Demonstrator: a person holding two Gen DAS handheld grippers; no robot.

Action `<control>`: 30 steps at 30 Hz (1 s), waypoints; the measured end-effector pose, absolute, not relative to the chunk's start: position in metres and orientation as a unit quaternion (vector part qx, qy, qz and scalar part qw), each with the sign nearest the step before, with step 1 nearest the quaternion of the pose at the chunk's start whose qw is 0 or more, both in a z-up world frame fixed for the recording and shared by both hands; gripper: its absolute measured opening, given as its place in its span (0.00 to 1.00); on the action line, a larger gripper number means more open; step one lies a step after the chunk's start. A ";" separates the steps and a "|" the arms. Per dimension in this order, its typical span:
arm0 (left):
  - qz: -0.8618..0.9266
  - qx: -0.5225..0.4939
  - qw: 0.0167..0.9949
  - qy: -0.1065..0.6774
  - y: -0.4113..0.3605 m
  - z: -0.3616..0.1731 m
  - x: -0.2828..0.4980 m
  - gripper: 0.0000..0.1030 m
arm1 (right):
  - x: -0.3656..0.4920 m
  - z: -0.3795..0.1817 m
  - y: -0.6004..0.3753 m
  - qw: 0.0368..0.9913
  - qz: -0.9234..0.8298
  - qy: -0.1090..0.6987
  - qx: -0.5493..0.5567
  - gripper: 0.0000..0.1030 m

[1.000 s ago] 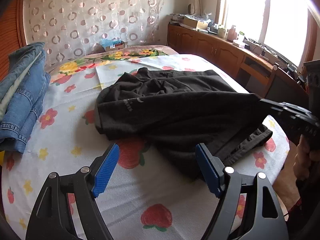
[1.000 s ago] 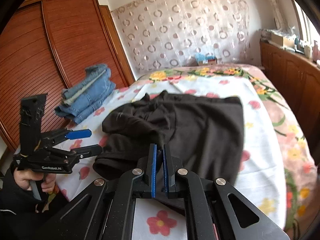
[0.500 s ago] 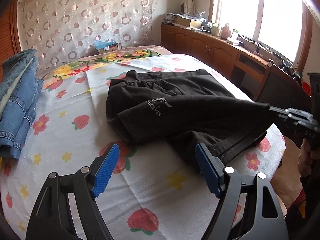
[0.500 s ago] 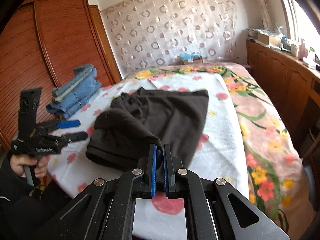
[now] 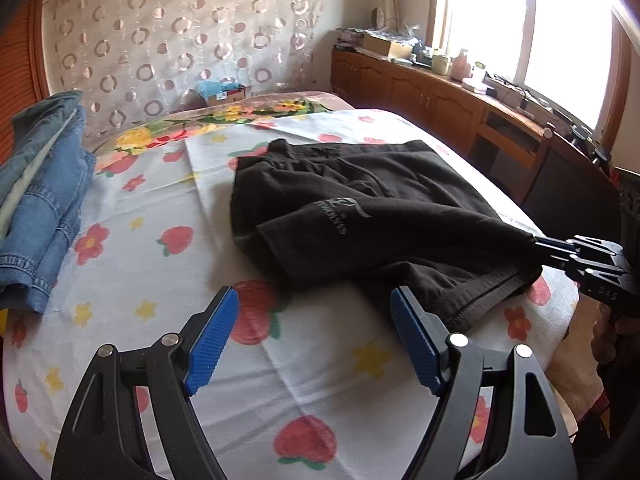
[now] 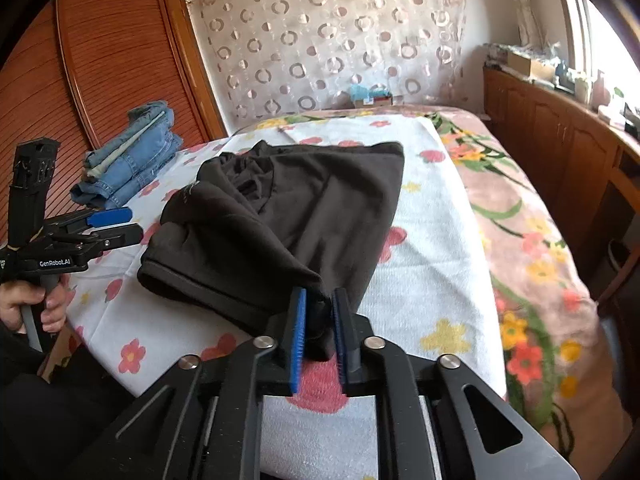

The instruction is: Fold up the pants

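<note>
Black pants [image 5: 360,208] lie crumpled on the flowered bed sheet, with a grey logo facing up; they also show in the right wrist view [image 6: 288,208]. My right gripper [image 6: 320,304] holds a bunched corner of the pants between its blue pads, which stand slightly apart around the cloth. It shows at the right in the left wrist view [image 5: 538,246], pulling the cloth toward the bed's near edge. My left gripper [image 5: 314,312] is open and empty, just short of the pants' near hem. It shows at the left in the right wrist view [image 6: 120,224].
A stack of folded blue jeans [image 5: 40,200] lies at the left side of the bed, also in the right wrist view [image 6: 128,152]. A wooden wardrobe [image 6: 100,80] stands behind it. Wooden cabinets [image 5: 440,96] run under the window at right.
My right gripper has pulled the pants corner toward the bed's near edge, stretching the cloth, and its pads now stand a little wider. My left gripper stayed open near the hem.
</note>
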State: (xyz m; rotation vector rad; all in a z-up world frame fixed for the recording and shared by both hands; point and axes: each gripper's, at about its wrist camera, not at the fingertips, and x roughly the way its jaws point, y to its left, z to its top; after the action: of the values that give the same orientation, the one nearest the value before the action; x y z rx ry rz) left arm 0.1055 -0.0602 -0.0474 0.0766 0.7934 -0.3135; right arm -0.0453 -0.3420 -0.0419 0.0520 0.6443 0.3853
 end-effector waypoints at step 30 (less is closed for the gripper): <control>-0.093 0.001 0.935 0.344 0.024 -0.024 0.095 0.77 | 0.044 -0.027 -0.185 0.878 0.352 0.318 -0.061 0.30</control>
State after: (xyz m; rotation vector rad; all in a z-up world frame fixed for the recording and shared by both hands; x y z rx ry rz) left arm 0.0952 0.0236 -0.0237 0.0019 0.7025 -0.1896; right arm 0.0438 -0.1845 -0.0270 -0.1280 0.6622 0.7336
